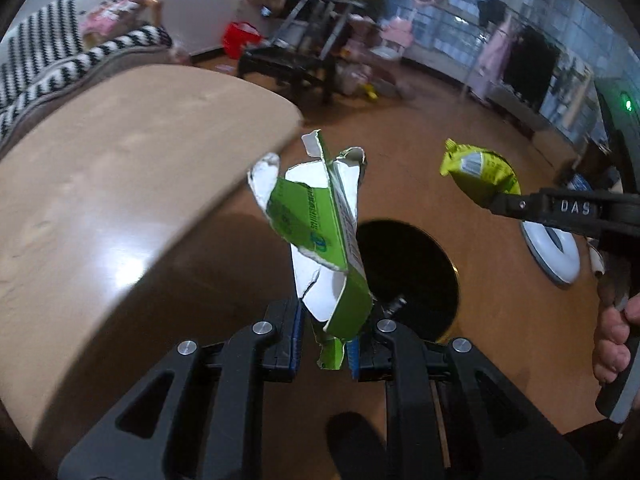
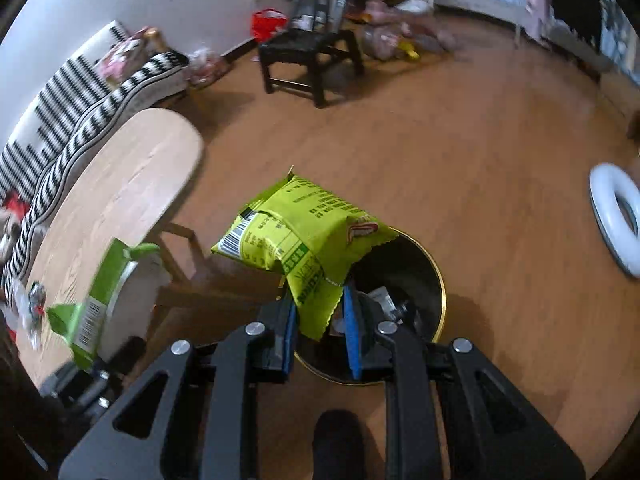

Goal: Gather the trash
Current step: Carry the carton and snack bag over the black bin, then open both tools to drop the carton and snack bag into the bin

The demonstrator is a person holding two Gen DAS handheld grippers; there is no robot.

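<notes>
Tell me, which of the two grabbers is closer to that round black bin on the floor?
Hard to call, perhaps the right. The right gripper holds the yellow-green snack bag over the bin. The left gripper, gripping the torn green carton, hangs near the bin's rim.

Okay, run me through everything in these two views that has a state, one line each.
Left gripper: shut on torn green carton.
Right gripper: shut on yellow-green snack bag.
Torn green carton: ripped open, held in the air.
Yellow-green snack bag: crumpled, held above the bin.
Trash bin: open, some trash inside.
</notes>
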